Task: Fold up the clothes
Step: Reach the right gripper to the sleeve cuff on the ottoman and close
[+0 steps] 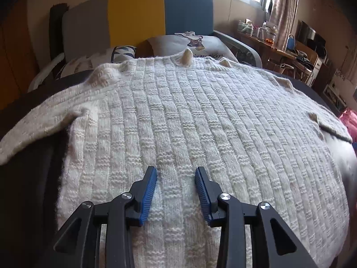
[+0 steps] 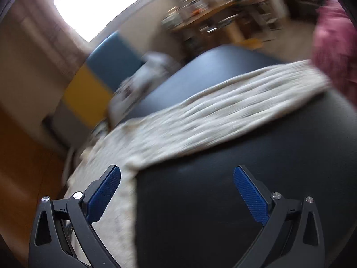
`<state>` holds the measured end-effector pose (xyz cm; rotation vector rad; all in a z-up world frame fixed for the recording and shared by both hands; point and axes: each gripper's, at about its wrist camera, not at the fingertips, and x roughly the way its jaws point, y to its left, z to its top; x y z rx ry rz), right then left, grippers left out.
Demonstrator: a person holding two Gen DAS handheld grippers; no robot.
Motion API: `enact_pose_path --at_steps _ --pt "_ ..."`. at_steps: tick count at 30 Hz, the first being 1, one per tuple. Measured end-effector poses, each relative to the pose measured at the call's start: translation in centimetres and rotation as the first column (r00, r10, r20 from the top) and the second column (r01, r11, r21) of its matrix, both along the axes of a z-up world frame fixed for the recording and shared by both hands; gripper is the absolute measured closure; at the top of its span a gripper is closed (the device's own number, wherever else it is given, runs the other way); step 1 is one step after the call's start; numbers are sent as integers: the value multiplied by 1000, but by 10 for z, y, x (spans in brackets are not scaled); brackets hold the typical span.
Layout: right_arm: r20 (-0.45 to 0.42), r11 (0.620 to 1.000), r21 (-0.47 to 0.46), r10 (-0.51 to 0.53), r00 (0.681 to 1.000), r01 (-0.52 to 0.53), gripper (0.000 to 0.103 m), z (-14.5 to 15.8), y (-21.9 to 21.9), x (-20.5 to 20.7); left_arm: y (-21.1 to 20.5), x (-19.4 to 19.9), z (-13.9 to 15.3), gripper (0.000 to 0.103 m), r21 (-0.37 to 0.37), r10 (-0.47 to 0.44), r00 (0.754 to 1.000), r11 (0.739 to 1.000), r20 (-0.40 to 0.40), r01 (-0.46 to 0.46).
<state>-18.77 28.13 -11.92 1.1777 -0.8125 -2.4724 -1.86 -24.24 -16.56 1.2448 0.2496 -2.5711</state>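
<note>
While the cream knitted sweater [image 1: 178,116] lies spread flat across the dark bed [image 1: 33,156], both sets of tongs are held above it.

Left tongs [image 1: 176,172] are seen parted over the lower middle of the sweater, knit showing between the blue pads [image 1: 148,196]; whether the fabric is pinched cannot be told. Right tongs [image 2: 177,176] are spread wide and released, nothing gripped, set over the sweater's edge and bare bed in a blurred view. Pillows [image 1: 187,44] are propped against a grey, yellow and blue headboard [image 1: 136,15].
</note>
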Motion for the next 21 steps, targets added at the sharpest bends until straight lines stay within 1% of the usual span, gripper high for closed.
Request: enact_pose_path --at_steps 1,3,6,9,10,13,14,15,16,17,18,19,21 --pt "4 999 -18 -42 999 42 0 -3 12 -3 0 0 0 66 -2 0 1000 1000 1 0" --pt "31 991 -84 -102 994 105 0 -13 33 -12 0 1 0 66 -2 -1 1000 1000 2 1" --pt "63 966 -169 -188 980 196 0 -27 65 -24 0 1 -1 66 -7 -1 1000 1000 3 1" --pt "79 939 -222 -250 965 261 0 -37 86 -35 2 0 -1 66 -17 -1 1000 1000 7 1" --pt "83 932 -233 -264 961 276 0 -39 92 -39 2 0 -1 65 -18 -1 1000 1000 7 1" --pt "98 924 -226 -294 951 309 1 -44 100 -49 2 -1 -1 65 -17 0 1000 1000 8 0" --pt "103 922 -226 -298 949 314 9 -46 101 -52 2 -1 -1 65 -17 1 1000 1000 8 -1" --pt "108 922 -219 -301 947 318 23 -48 101 -55 1 -1 -1 65 -16 1 1000 1000 7 -1" --pt "115 924 -208 -303 946 321 29 -51 101 -59 1 -1 -1 65 -16 1 1000 1000 7 -1" --pt "120 925 -198 -305 945 324 40 -53 101 -62 1 0 -1 65 -15 2 1000 1000 7 -2" --pt "124 926 -188 -308 943 327 49 -55 100 -65 1 0 -1 65 -15 2 1000 1000 7 -2" --pt "125 924 -192 -311 942 331 49 -57 100 -67 1 0 -1 65 -14 3 1000 1000 7 -3" --pt "124 912 -227 -322 939 343 50 -59 105 -67 1 0 -1 65 -14 2 1000 1000 6 -2"
